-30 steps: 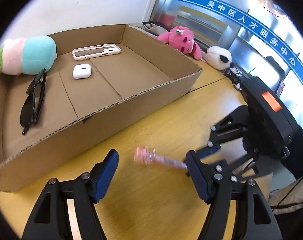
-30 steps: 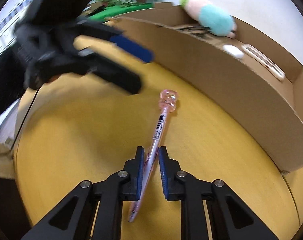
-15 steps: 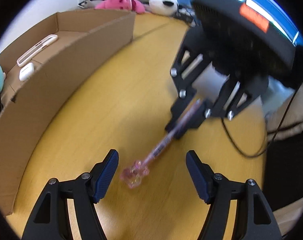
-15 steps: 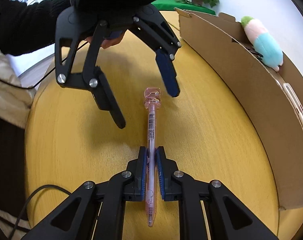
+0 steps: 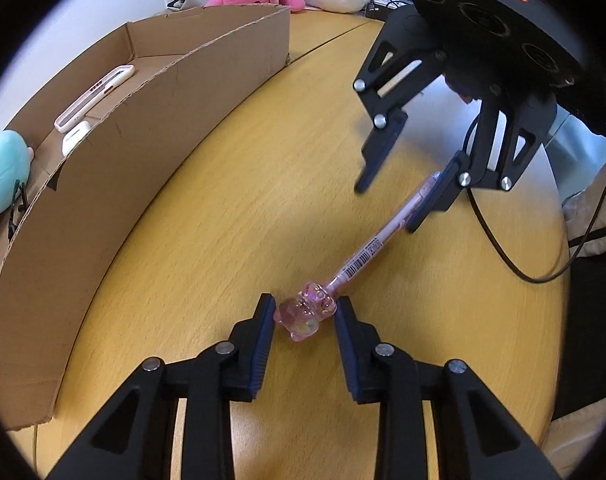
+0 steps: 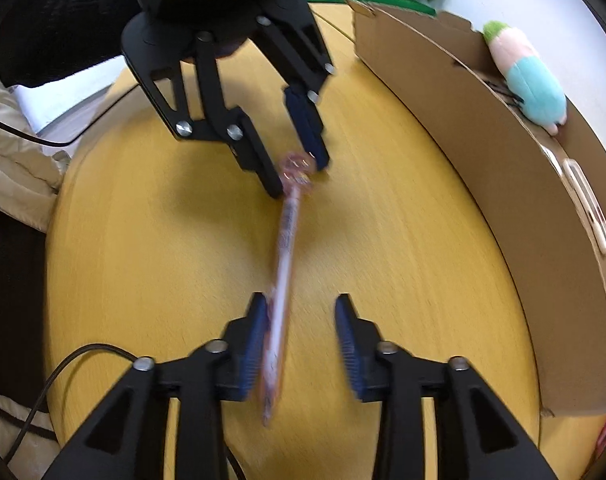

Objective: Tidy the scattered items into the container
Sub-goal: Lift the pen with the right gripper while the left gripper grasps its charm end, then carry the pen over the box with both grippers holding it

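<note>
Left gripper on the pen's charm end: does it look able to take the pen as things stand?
Probably yes. The left gripper has its pads on either side of the pink pen at its charm end, nothing between them. The right gripper is open, the pen lying against one finger, so nothing seems to clamp the far end.

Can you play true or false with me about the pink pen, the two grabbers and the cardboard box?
1. The left gripper is closed on the bear-shaped top of the pink pen. True.
2. The right gripper squeezes the pen tight. False: its jaws are spread open, and the pen lies beside only one finger.
3. The pen is already inside the cardboard box. False: it is out over the yellow table, beside the box.
4. A white phone case lies in the box. True.
5. The white earbud case sits on the table. False: it is in the box, next to the phone case.
</note>
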Tool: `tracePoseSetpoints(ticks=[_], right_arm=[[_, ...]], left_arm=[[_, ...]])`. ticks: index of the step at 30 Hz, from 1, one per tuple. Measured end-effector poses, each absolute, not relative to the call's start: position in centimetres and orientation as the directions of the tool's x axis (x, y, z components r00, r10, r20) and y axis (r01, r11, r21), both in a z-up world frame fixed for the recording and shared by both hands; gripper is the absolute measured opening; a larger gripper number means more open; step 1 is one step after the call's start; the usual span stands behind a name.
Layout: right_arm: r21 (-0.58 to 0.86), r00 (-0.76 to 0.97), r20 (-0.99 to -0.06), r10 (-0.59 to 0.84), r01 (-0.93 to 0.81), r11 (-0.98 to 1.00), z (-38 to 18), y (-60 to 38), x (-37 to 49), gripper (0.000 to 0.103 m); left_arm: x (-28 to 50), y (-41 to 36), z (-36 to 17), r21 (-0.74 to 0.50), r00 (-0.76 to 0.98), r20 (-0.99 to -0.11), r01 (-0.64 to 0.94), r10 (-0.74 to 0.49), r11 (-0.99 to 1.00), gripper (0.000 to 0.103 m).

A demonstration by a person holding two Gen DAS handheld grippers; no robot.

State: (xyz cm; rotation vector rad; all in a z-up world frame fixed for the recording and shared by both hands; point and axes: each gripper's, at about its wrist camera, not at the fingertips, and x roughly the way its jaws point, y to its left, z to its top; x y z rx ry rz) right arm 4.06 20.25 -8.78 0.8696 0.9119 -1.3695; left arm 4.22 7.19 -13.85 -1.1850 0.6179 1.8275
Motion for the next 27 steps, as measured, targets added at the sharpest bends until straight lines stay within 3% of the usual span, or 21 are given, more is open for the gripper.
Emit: tracePoseSetpoints(ticks=[3, 6, 14, 27], right_arm=[[-0.042, -0.032, -0.914, -0.403, 0.999, 0.016, -8.7, 20.8, 3.9, 0.039], [-0.048, -0.041, -0.917, -0.398, 0.999, 0.008, -8.7, 21.2, 3.9, 0.012], [-0.082, -0.064, -0.934, -0.351, 0.996, 0.038, -6.9, 21.0, 3.4, 0.013], [-0.292, -0.208, -0.904, -0.374, 0.939, 0.184, 4.0, 18.1, -0.3, 0.012]], left_arm=[[4.2, 7.1, -14.1, -0.04, -0.197, -0.901, -0.849, 0.386, -0.528, 0.029], [3.7, 6.9, -14.2, -0.068, -0.184, -0.899, -0.837, 0.397, -0.542, 0.028], [3.7, 8.4, -12.1, -0.004, -0.208, -0.903, -0.87, 0.376, -0.493, 0.021], [-0.2, 6.3, -1.5, 0.212, -0.402, -0.842, -0.859, 0.36, -0.465, 0.021]])
